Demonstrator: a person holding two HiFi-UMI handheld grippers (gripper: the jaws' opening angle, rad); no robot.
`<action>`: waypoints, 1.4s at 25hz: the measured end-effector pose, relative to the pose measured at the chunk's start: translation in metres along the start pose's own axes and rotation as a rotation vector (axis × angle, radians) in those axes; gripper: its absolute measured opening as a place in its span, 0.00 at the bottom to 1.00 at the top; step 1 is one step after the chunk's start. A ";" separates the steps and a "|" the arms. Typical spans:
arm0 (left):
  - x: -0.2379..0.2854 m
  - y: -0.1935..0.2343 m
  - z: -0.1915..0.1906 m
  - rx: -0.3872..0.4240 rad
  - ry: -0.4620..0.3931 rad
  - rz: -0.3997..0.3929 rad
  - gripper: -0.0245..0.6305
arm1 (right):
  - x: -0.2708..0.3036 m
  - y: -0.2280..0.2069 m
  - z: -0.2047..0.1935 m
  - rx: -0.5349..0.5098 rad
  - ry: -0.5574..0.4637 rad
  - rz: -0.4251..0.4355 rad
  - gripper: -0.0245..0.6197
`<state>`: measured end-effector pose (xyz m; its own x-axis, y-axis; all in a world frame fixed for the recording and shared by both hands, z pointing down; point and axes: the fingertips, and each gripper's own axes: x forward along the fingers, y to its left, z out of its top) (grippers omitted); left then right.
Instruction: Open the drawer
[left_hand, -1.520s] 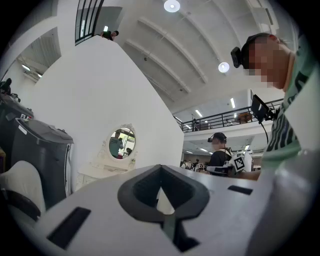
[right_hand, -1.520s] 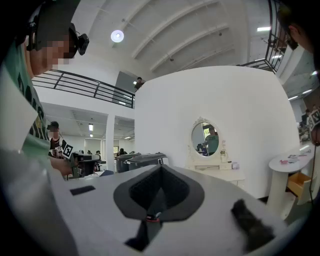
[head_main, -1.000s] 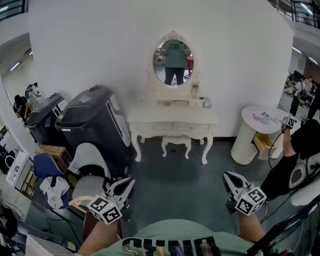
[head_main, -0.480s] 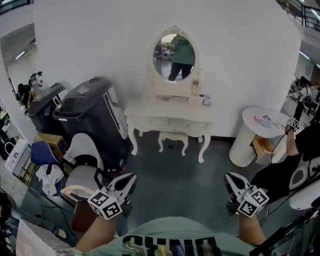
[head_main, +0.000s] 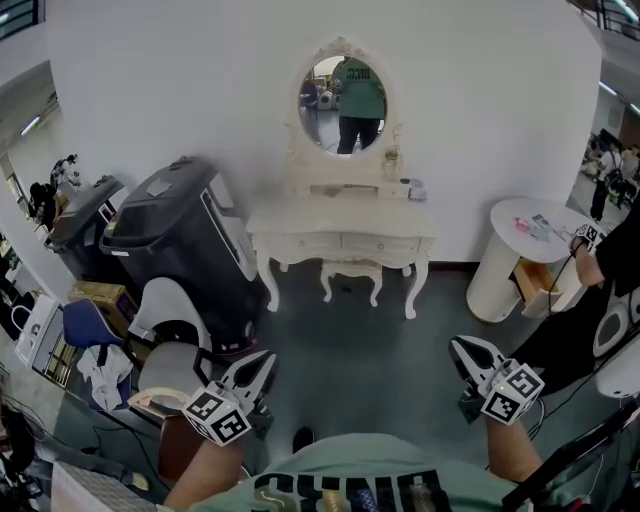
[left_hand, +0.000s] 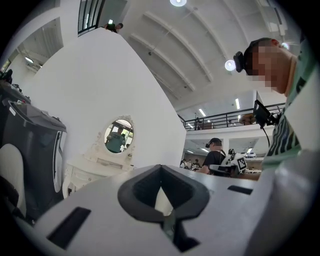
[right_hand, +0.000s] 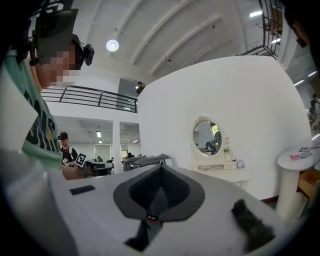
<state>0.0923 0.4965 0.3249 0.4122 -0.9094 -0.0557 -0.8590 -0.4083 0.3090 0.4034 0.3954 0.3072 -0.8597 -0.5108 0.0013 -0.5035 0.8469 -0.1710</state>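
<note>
Facing white table (head_main: 340, 222) at far wall, well apart from it. Holding left tongs (head_main: 262, 360) near left, pressed together, pinching nothing. Holding right tongs (head_main: 462, 350) near right, likewise pressed together, empty. Noting drawer (head_main: 381, 244) flush in table front, far centre, below oval mirror (head_main: 345, 100). Black bin (head_main: 180, 235) left of table, round white stand (head_main: 520, 255) right.

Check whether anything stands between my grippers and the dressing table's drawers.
Nothing visible does. Bare floor lies between the left gripper, the right gripper and the dressing table. The stool sits tucked under it, below the drawers; the large dark bin stands off left.
</note>
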 end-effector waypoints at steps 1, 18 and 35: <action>0.005 0.010 0.002 -0.001 -0.005 -0.012 0.05 | 0.009 -0.001 0.002 -0.003 -0.003 -0.007 0.05; 0.075 0.223 0.084 0.032 -0.014 -0.202 0.05 | 0.212 -0.001 0.031 -0.025 -0.003 -0.165 0.05; 0.195 0.230 0.076 0.049 -0.028 -0.031 0.05 | 0.273 -0.150 0.055 -0.045 0.014 0.016 0.05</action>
<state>-0.0478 0.2188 0.3130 0.4308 -0.8979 -0.0909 -0.8601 -0.4389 0.2599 0.2491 0.1206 0.2796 -0.8689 -0.4949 0.0128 -0.4924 0.8611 -0.1265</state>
